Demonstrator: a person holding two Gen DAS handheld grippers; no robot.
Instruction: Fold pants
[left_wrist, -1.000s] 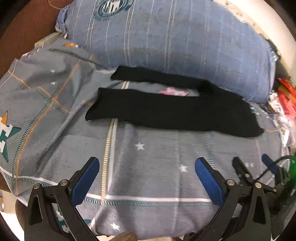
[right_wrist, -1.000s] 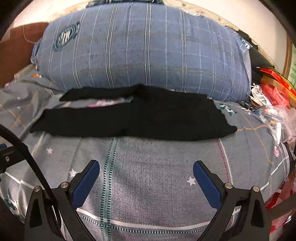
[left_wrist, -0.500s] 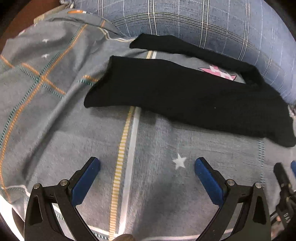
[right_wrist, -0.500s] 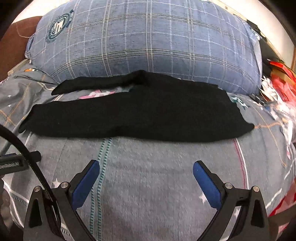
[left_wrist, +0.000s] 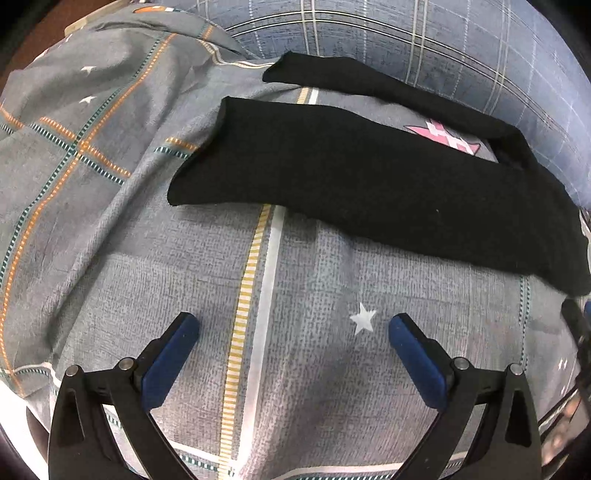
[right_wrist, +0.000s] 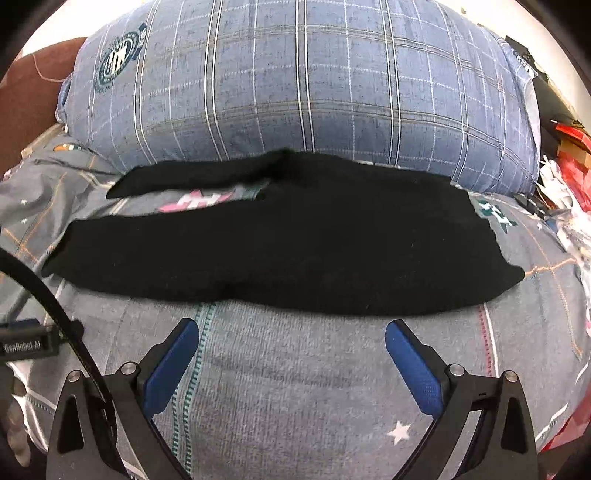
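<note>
Black pants (left_wrist: 369, 177) lie flat on a grey patterned bedsheet (left_wrist: 110, 221), legs pointing left and spread in a narrow V, waist to the right. In the right wrist view the pants (right_wrist: 295, 251) fill the middle, waist end at right. My left gripper (left_wrist: 293, 332) is open and empty, above the sheet a short way in front of the near leg's cuff end. My right gripper (right_wrist: 291, 336) is open and empty, just short of the pants' near edge below the waist part.
A large blue plaid pillow (right_wrist: 295, 92) lies right behind the pants. Red and white clutter (right_wrist: 569, 166) is piled at the bed's right side. The left gripper's body and cable (right_wrist: 29, 343) show at the left edge of the right wrist view.
Both grippers have moved forward toward the pants, which now look larger and nearer. Both stayed open. The pants have not moved.
</note>
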